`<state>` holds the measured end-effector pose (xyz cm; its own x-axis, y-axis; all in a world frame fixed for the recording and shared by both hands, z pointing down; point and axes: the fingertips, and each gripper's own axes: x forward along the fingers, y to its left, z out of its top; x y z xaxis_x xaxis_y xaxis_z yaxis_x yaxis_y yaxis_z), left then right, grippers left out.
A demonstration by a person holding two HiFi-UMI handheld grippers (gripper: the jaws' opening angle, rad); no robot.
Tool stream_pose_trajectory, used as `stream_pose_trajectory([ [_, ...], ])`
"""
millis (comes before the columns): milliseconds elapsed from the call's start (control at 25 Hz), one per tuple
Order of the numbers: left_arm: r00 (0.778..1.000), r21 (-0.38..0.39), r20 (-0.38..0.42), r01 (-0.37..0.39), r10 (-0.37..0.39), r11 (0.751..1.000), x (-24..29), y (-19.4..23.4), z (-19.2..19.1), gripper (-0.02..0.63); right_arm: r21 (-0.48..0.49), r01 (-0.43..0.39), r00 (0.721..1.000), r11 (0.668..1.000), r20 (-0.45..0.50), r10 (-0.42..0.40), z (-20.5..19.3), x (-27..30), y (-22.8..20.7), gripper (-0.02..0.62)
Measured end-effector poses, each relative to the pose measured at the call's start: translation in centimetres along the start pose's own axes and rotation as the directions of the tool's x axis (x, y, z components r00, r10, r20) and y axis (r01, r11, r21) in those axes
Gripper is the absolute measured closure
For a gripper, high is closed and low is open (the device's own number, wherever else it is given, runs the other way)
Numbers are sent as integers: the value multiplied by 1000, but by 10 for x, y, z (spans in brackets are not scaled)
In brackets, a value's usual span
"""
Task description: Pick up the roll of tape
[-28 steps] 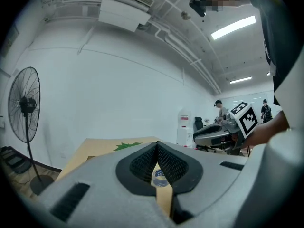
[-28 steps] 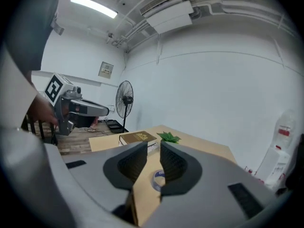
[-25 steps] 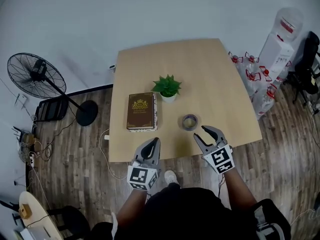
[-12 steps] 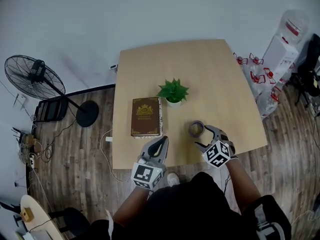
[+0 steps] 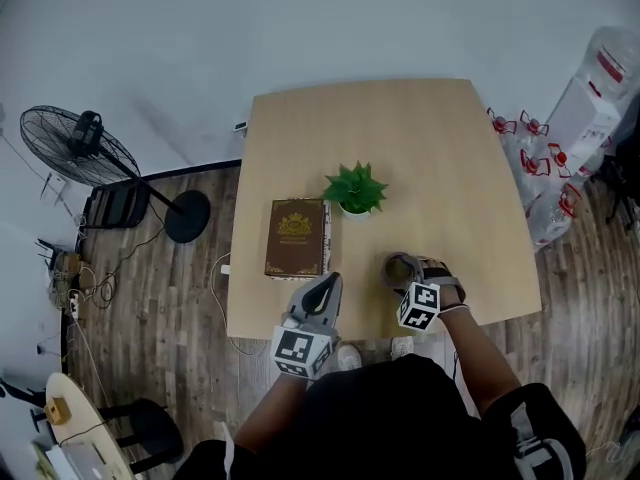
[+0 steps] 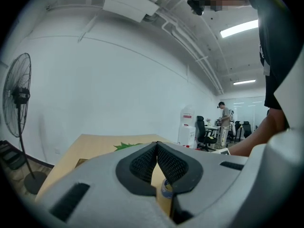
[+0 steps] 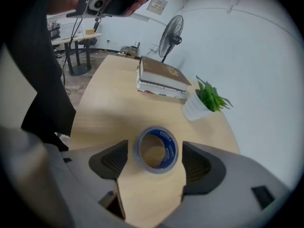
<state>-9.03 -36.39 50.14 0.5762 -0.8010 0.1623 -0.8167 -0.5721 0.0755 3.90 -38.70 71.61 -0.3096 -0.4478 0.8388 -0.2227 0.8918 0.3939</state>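
The roll of tape (image 7: 155, 149), grey with a blue inner ring, lies flat on the wooden table (image 5: 400, 138) near its front edge. My right gripper (image 7: 155, 151) points steeply down over it, and its jaws are opening. The roll sits between them with a gap on each side, touched by neither pad. In the head view the right gripper (image 5: 405, 271) covers most of the roll of tape (image 5: 398, 264). My left gripper (image 5: 328, 280) hovers at the table's front edge, left of the roll. In its own view the left gripper (image 6: 156, 146) is shut, with nothing held.
A brown book (image 5: 297, 252) lies left of the tape, and a small potted plant (image 5: 355, 188) stands behind it. A standing fan (image 5: 75, 148) is on the floor at the left. Water bottles (image 5: 600, 78) stand at the right.
My right gripper has dropped forward and tipped down over the tape, so its jaws now straddle the roll. The left gripper has edged forward to the table's edge.
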Motion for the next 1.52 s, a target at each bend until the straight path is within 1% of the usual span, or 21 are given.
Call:
stream_pose_trajectory([
  [120,1000,-9,5,-20,20,1000,8,1,2,606,-19,-64,998,998,-27,64,-6,15,11,259],
  [320,998,-13,10,-57,58,998,13,8,1,606,-63,-115,993,991,-42,112,-4,31,18,268],
  [360,998,-15,10,-63,63,998,13,10,1,606,-76,-122,992,990,-44,119,-3,33,18,298],
  [400,998,-18,9,-68,68,998,13,12,0,606,-86,-128,991,988,-45,124,-1,34,18,307],
  [440,997,-20,7,-72,72,997,13,13,-1,606,-90,-135,990,987,-46,131,1,34,18,345],
  [560,996,-29,1,-85,85,996,13,16,-5,606,-84,-168,985,982,-56,163,1,33,22,391],
  [640,996,-35,-2,-87,87,996,14,15,-7,606,-75,-186,982,980,-51,183,1,33,26,408],
  [760,996,-41,6,-86,87,995,16,15,-6,606,-77,-199,980,977,-45,196,4,33,27,458],
  [840,997,-41,8,-81,81,996,17,14,-7,606,-86,-198,980,976,-52,194,5,35,28,513],
  [1000,997,-54,-6,-83,83,995,12,15,-15,606,-89,-202,978,975,-67,196,2,34,30,537],
  [1080,996,-62,-25,-86,85,994,9,15,-20,606,-89,-211,976,973,-66,206,1,33,32,544],
  [1160,996,-60,-25,-89,88,994,8,15,-21,606,-80,-211,977,974,-61,206,0,31,32,549],
  [1280,995,-61,-29,-92,91,994,6,15,-22,606,-71,-179,983,981,-49,176,-2,27,29,557],
  [1400,995,-36,-12,-94,94,995,6,15,-18,606,-64,-127,992,990,-35,125,-2,22,21,557],
  [1520,996,-8,-15,-89,89,996,8,11,-18,606,-37,-71,997,997,-7,71,2,14,10,557],
])
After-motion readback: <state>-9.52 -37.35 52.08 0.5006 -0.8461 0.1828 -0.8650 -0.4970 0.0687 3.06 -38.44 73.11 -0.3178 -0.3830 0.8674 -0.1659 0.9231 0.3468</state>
